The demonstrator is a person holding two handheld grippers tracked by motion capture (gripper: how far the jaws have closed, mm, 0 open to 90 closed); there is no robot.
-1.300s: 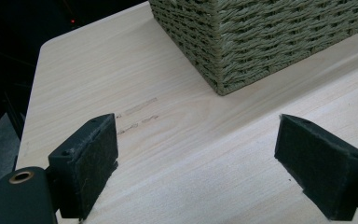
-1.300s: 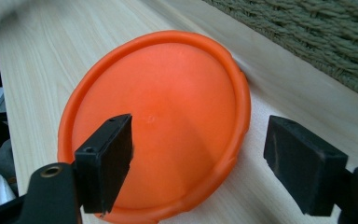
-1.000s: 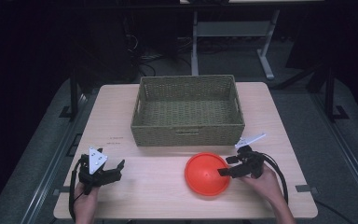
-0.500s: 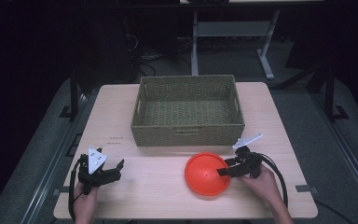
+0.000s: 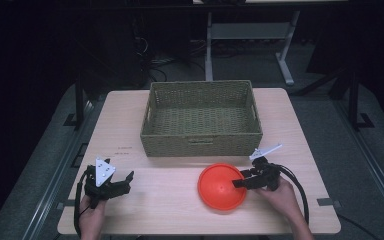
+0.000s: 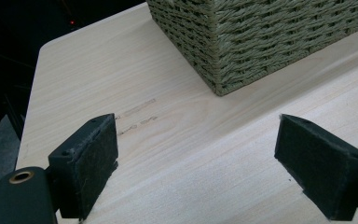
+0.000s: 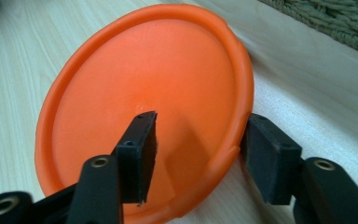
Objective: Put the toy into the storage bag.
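An orange plate (image 5: 220,187) lies on the wooden table (image 5: 165,210) just in front of a woven basket (image 5: 202,142). My right gripper (image 5: 240,183) reaches in from the right and straddles the plate's right rim. In the right gripper view one jaw hangs over the inside of the plate (image 7: 144,84) and the other sits outside the rim, with a gap left, so this gripper (image 7: 200,135) is open. My left gripper (image 5: 126,182) rests open near the table's front left, well apart from the plate. Between its jaws (image 6: 196,144) lies bare wood.
The basket is empty and fills the table's middle back; its corner (image 6: 261,42) stands ahead of the left gripper. Faint pencil marks (image 6: 137,114) lie on the wood. Dark floor and a metal stand (image 5: 250,35) lie beyond the table.
My right gripper has slid a little to the left, bringing its jaws over the plate's right rim. The left gripper and the plate have stayed put.
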